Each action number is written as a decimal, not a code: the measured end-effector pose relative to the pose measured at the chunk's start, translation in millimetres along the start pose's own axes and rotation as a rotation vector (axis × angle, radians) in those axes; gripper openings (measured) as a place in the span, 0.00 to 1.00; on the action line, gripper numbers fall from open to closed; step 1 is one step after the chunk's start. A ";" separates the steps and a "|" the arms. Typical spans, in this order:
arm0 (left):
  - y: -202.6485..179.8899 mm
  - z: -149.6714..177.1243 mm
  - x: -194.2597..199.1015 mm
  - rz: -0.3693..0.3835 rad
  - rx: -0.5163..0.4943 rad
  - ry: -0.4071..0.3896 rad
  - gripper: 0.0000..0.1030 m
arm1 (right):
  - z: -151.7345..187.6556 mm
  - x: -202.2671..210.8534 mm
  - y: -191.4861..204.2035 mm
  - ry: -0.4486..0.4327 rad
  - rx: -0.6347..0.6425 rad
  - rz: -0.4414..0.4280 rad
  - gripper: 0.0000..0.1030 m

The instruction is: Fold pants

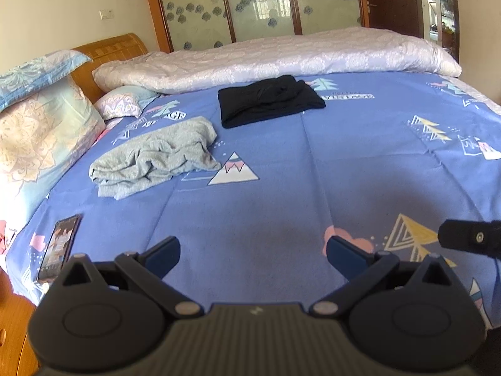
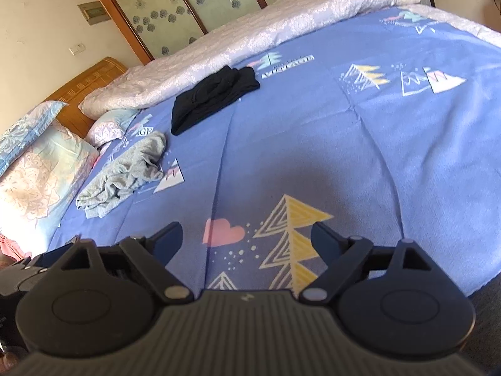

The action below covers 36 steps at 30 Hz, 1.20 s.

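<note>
Grey pants (image 1: pixel 153 156) lay crumpled on the blue sheet (image 1: pixel 281 188) near the pillows (image 1: pixel 40 131), ahead-left of both wide-open, empty grippers, left gripper (image 1: pixel 253 250) apparently nearer than right gripper (image 2: pixel 247 238), long axis running diagonally.

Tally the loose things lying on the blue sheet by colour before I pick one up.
Grey: 1, the crumpled grey garment
Black: 2, the folded black garment and the phone near the bed edge
Total: 3
Both grippers, left and right, are open and hold nothing.
</note>
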State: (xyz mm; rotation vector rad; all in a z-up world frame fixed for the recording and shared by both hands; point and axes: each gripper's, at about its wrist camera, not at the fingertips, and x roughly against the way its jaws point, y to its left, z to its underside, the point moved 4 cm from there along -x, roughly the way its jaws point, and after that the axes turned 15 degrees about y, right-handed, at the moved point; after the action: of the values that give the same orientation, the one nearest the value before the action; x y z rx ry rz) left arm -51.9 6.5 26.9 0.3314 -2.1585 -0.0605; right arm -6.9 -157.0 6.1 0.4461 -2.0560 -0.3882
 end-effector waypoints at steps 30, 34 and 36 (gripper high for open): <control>6.0 4.7 -21.0 -0.048 0.001 0.060 1.00 | -1.5 -15.6 -10.6 0.051 0.002 0.011 0.88; 5.5 4.5 -18.8 -0.057 0.002 0.050 1.00 | -1.8 -12.1 -11.4 0.039 -0.001 0.010 0.88; 5.1 4.5 -17.6 -0.065 0.001 0.042 1.00 | -1.6 -11.2 -11.7 0.035 -0.005 0.010 0.88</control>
State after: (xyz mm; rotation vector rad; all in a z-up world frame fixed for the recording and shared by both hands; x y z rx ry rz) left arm -47.2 15.6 11.1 0.3995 -2.1066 -0.0886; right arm 1.6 -162.3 -6.8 0.4370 -2.0226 -0.3767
